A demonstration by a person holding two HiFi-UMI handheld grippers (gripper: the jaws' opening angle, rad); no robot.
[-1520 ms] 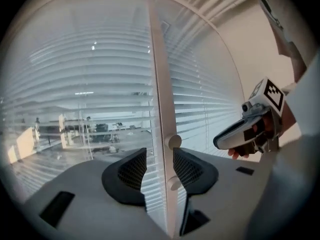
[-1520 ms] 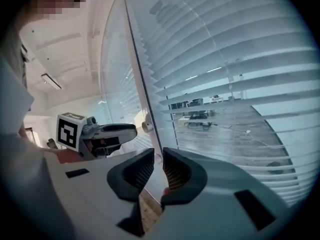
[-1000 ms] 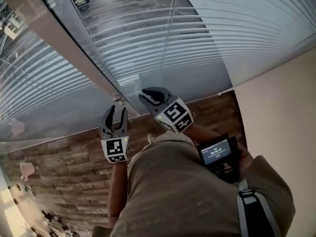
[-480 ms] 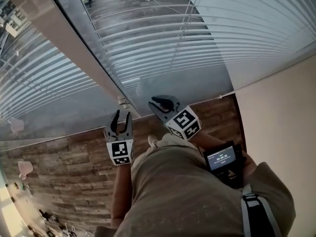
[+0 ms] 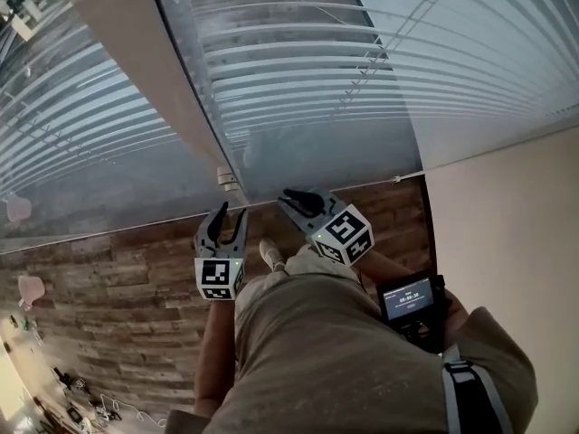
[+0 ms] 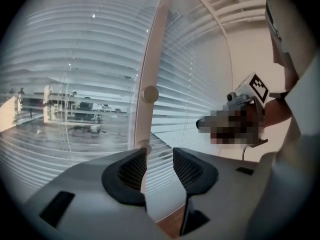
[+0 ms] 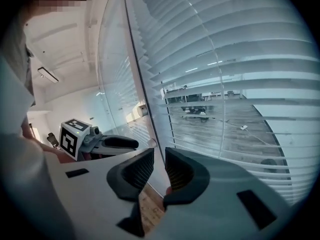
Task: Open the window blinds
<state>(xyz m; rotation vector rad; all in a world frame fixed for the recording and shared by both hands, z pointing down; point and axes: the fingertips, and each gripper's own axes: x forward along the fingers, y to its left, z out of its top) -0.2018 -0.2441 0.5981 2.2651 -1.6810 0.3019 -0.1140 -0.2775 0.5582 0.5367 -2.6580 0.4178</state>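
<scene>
Head view, left tongs (image 5: 232, 212) wide and empty, right tongs (image 5: 288, 197) pressed together, window blinds (image 5: 298, 61) ahead.

Under me lies a wooden plank floor (image 5: 118, 306). A broad white post (image 5: 145, 52) rises from its edge, with a small white fitting (image 5: 226, 178) at its foot and a round knob (image 6: 150, 94) higher up. A plain cream wall (image 5: 507, 224) stands on my right. A small lit screen (image 5: 406, 298) sits by my right side. Cables and small clutter (image 5: 90, 407) lie on the floor, off to my left.
</scene>
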